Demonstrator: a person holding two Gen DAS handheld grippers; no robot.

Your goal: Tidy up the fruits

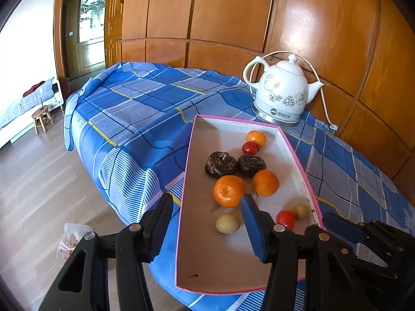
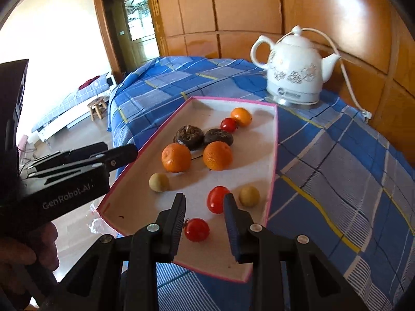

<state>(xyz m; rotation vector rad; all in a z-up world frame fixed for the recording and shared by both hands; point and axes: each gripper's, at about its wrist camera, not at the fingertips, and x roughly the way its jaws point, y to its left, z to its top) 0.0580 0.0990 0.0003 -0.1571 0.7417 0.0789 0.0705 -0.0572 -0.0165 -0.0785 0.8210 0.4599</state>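
The right gripper (image 2: 205,208) has its fingers slightly parted and gripping nothing; a red tomato (image 2: 196,229) lies directly below between them. The left gripper (image 1: 206,208), fingers open and empty, straddles the box rim (image 1: 185,176).

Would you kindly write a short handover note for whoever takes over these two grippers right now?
Left gripper: open, straddling the left wall of the pink-rimmed tray.
Right gripper: jaws narrowly apart around a near tomato, which seems to lie loose on the tray floor.
Done: every fruit in view is in the tray.
Left: kinds are still mixed, with oranges, dark fruits, pale fruits and other tomatoes interleaved; grouping probably remains.
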